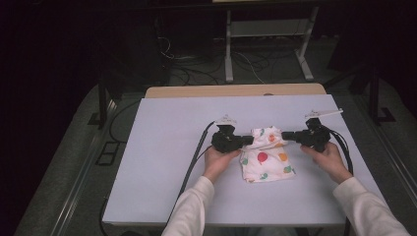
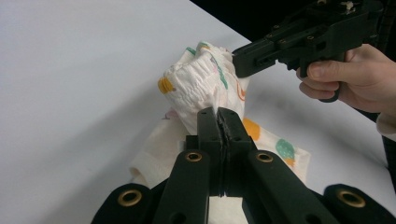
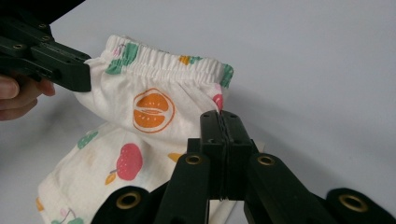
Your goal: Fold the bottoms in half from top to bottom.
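A small white garment printed with fruit lies on the white table, its elastic waistband lifted between the two grippers. My left gripper is shut on the waistband's left end; in the left gripper view its jaws pinch the gathered fabric. My right gripper is shut on the waistband's right end, and in the right gripper view the jaws clamp cloth beside an orange print. The lower part of the garment rests on the table. Each gripper view also shows the other gripper at the far end of the waistband.
A wooden board edge runs behind the table's far side. Cables trail from both grippers over the table and off its front. Table legs and wires stand on the dark floor beyond.
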